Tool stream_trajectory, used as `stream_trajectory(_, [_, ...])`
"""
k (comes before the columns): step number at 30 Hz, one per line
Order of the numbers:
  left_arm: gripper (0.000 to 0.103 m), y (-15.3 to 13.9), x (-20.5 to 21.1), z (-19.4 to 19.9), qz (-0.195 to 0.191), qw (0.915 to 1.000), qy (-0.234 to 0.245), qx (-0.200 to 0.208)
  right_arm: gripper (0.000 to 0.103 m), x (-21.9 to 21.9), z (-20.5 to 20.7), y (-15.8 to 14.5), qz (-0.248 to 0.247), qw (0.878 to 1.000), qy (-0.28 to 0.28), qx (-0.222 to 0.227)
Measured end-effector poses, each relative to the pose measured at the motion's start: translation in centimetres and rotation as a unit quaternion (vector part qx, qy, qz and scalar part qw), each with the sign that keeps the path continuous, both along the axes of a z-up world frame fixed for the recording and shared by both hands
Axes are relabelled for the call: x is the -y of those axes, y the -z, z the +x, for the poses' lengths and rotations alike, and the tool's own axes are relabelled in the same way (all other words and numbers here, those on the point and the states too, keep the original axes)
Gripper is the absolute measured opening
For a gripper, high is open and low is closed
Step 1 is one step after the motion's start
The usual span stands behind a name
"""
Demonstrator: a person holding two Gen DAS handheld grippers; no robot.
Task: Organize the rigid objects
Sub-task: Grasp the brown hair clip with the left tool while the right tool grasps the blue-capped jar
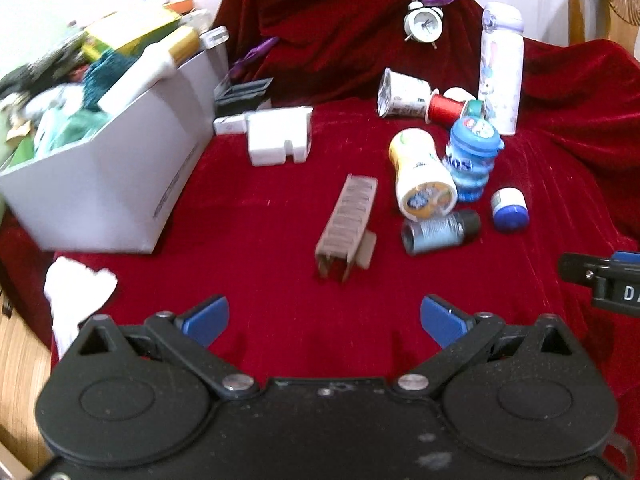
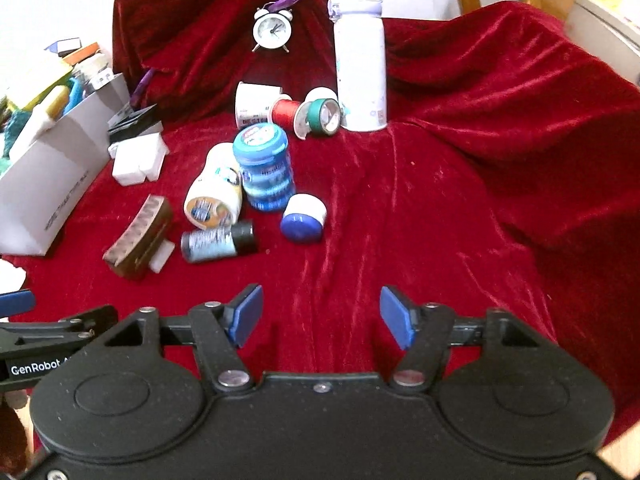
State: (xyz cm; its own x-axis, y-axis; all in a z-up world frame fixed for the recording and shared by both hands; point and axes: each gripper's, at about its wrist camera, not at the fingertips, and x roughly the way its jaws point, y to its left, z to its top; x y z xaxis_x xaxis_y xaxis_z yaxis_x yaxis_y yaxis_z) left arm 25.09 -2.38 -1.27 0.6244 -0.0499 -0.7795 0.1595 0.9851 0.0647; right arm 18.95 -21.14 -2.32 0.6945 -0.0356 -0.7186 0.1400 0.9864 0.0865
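Left wrist view: the left gripper [image 1: 324, 320] was seen spread wide with nothing between its fingers, above red cloth [image 1: 260, 208]. A full white box [image 1: 120, 184] was cut off at the left edge, its contents blurred. A brown block [image 1: 346, 228] lay ahead; a bottle [image 1: 440, 232], white jar [image 1: 424, 176], blue jar [image 1: 472, 160] and small tub [image 1: 509, 210] were clustered to the right. Only a corner of the right gripper [image 1: 608, 280] was seen.

Right wrist view: the right gripper [image 2: 322, 316] was held part spread, empty. Labels on the bottle [image 2: 218, 242] were unreadable. A flask [image 2: 360, 64] and clock [image 2: 272, 30] stood behind.
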Motion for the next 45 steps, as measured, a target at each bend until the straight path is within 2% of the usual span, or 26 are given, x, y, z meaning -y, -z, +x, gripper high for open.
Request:
stream_trajectory(8, [0.102, 1.4, 1.1, 5.4, -0.006, 0.9998, 0.015, -0.009, 0.062, -0.1, 5.1, 0.8, -0.004, 1.0, -0.003, 0.005])
stream_trajectory(15, [0.098, 2.9, 1.4, 8.2, -0.006, 0.9991, 0.04, -0.015, 0.059, -0.3, 8.4, 1.8, -0.002, 1.0, -0.004, -0.007])
stream_trajectory(24, [0.087, 4.6, 1.7, 10.0, -0.013, 0.9973, 0.065, -0.032, 0.048, -0.7, 10.1, 3.2, -0.006, 0.999, -0.008, -0.031])
stream_trajectory(27, [0.07, 4.9, 1.5, 10.6, -0.029, 0.9963, 0.069, -0.041, 0.042, -0.6, 10.3, 3.7, -0.003, 0.999, -0.005, -0.037])
stream_trajectory(28, [0.059, 5.0, 1.5, 10.8, -0.038, 0.9956, 0.074, -0.044, 0.038, -0.6, 10.4, 3.8, -0.003, 0.999, -0.004, -0.039])
stream_trajectory(29, [0.043, 5.1, 1.5, 11.0, -0.044, 0.995, 0.076, -0.048, 0.038, -0.6, 10.4, 3.9, -0.004, 0.999, -0.004, -0.04])
stream_trajectory(30, [0.036, 5.1, 1.4, 11.1, -0.05, 0.9943, 0.077, -0.053, 0.038, -0.6, 10.3, 3.9, -0.005, 0.999, -0.004, -0.039])
stream_trajectory(32, [0.029, 5.0, 1.2, 11.2, -0.06, 0.994, 0.074, -0.054, 0.038, -0.5, 10.2, 3.8, -0.005, 0.999, -0.004, -0.038])
stream_trajectory(35, [0.025, 4.4, 0.9, 11.0, -0.067, 0.994, 0.069, -0.052, 0.038, -0.3, 9.8, 3.5, -0.003, 0.999, -0.002, -0.035])
stream_trajectory(45, [0.025, 1.8, -0.1, 8.1, -0.077, 0.9947, 0.053, -0.043, 0.038, 0.8, 7.1, 1.4, 0.017, 1.0, 0.003, -0.022])
